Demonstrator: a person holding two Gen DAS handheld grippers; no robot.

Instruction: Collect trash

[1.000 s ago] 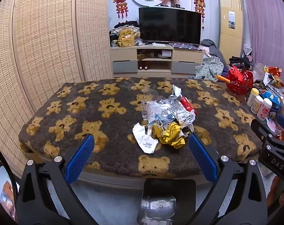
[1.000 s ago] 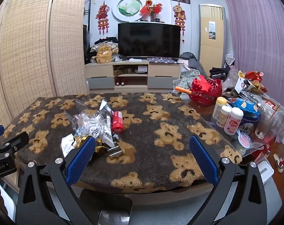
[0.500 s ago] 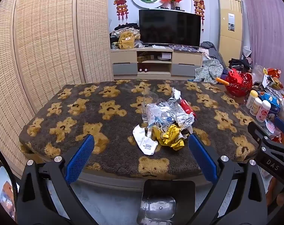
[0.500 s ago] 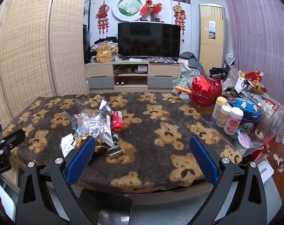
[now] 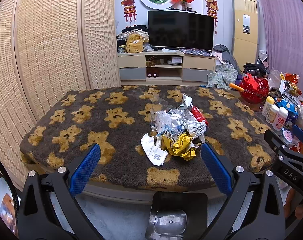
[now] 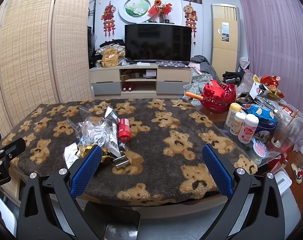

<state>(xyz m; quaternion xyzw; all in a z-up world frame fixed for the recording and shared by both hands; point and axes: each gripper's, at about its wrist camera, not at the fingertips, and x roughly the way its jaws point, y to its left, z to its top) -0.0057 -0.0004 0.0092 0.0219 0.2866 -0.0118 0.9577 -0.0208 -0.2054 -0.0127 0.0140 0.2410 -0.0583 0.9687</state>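
A heap of trash (image 5: 176, 129) lies on a table covered by a brown teddy-bear blanket (image 5: 103, 124): crumpled clear plastic, a yellow wrapper (image 5: 181, 145), a white flat wrapper (image 5: 154, 151) and a small red can (image 5: 199, 116). In the right wrist view the heap (image 6: 99, 134) sits left of centre, with the red can (image 6: 124, 130) and two batteries (image 6: 121, 162). My left gripper (image 5: 150, 168) is open and empty, near the table's front edge, short of the heap. My right gripper (image 6: 151, 169) is open and empty, right of the heap.
At the table's right end stand a red basket (image 6: 219, 98), white bottles (image 6: 243, 126), a blue tin (image 6: 265, 128), snack bags and a hairbrush (image 6: 260, 149). A TV cabinet (image 5: 167, 66) stands behind. A woven screen (image 5: 41, 50) lines the left.
Both grippers have drawn back slightly from the table and risen a little. The trash heap has not moved. Both grippers stay open.
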